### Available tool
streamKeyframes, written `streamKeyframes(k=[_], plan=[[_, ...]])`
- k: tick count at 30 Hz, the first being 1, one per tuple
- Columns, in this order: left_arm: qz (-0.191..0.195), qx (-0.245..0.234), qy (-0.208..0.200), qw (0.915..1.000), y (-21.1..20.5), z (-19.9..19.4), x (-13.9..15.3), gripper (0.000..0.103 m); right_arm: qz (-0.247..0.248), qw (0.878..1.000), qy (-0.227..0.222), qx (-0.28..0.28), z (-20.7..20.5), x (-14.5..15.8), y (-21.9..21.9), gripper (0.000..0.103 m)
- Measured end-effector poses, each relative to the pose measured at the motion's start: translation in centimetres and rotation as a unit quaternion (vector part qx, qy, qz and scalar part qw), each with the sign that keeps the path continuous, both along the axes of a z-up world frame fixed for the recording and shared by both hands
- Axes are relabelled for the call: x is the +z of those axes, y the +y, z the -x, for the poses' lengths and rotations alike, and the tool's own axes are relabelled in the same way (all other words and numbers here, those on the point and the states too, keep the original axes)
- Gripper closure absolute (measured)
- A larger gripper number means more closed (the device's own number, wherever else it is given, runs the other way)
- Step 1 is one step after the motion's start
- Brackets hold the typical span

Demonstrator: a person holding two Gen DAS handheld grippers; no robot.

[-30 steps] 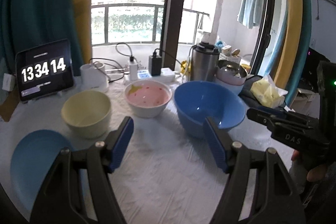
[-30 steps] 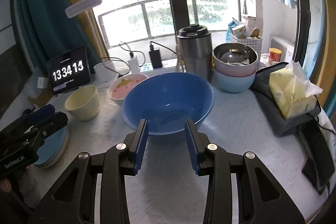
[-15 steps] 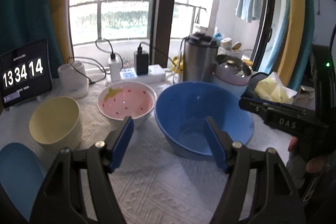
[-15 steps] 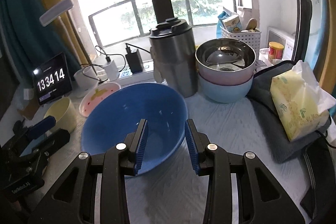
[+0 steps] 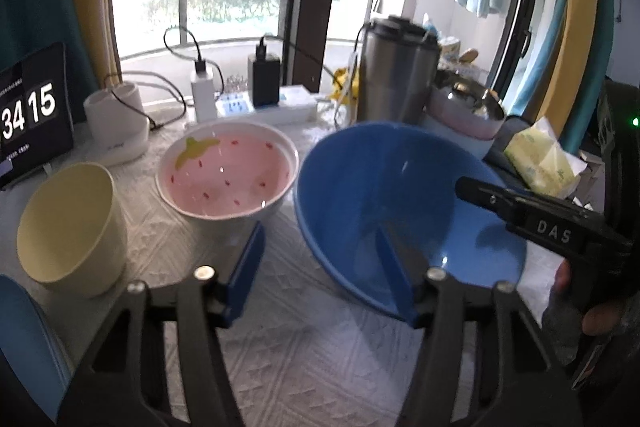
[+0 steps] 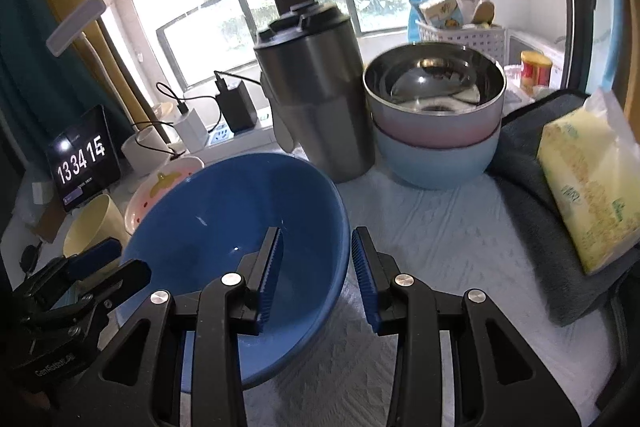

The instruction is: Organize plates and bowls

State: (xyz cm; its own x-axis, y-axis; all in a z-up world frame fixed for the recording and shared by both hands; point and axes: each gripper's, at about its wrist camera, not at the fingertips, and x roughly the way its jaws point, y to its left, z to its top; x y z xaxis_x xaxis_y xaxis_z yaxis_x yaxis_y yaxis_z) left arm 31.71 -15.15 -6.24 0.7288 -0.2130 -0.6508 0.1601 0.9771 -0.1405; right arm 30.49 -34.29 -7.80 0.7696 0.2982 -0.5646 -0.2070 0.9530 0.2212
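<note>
A big blue bowl (image 5: 384, 187) (image 6: 224, 223) stands on the white cloth. My left gripper (image 5: 320, 271) straddles its left wall, one finger inside and one outside; the jaws are closing and the pads are clear of the wall. My right gripper (image 6: 318, 267) straddles the bowl's right rim the same way, open, with a gap on both sides. Left of the blue bowl are a pink strawberry bowl (image 5: 228, 175), a yellow bowl (image 5: 64, 227) and a blue plate (image 5: 24, 347). A steel bowl sits stacked on a pink and a light blue bowl (image 6: 436, 115).
A steel tumbler (image 6: 316, 99) stands right behind the blue bowl. A yellow tissue pack (image 6: 588, 183) lies on a grey cloth at the right. A tablet clock (image 5: 28, 119), a white cup holder (image 5: 116, 123) and a power strip with chargers (image 5: 260, 103) line the back.
Both grippers have come forward and down onto the blue bowl, which now fills more of each view. The left jaws have narrowed. The right jaws keep the same gap.
</note>
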Motion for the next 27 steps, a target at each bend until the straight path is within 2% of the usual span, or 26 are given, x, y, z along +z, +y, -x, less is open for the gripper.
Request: streamKeyframes(k=[3,4,6,27], plan=[[0.001,-0.004,0.021,0.9998,-0.1,-0.6,-0.8,0.058,-0.004,1.0,0.013,-0.004,-0.3,-0.6,0.0,0.069],[0.002,-0.007,0.023,0.9997,-0.1,-0.6,-0.9,0.059,-0.006,1.0,0.017,-0.002,-0.3,-0.8,0.0,0.078],[0.001,-0.013,0.025,0.9996,-0.3,-0.5,-1.0,0.064,-0.004,1.0,0.022,0.004,-0.2,-1.0,0.5,0.084],[0.012,-0.028,0.015,0.9994,2.3,4.4,1.5,0.066,0.001,1.0,0.02,-0.002,4.9,0.4,3.2,0.085]])
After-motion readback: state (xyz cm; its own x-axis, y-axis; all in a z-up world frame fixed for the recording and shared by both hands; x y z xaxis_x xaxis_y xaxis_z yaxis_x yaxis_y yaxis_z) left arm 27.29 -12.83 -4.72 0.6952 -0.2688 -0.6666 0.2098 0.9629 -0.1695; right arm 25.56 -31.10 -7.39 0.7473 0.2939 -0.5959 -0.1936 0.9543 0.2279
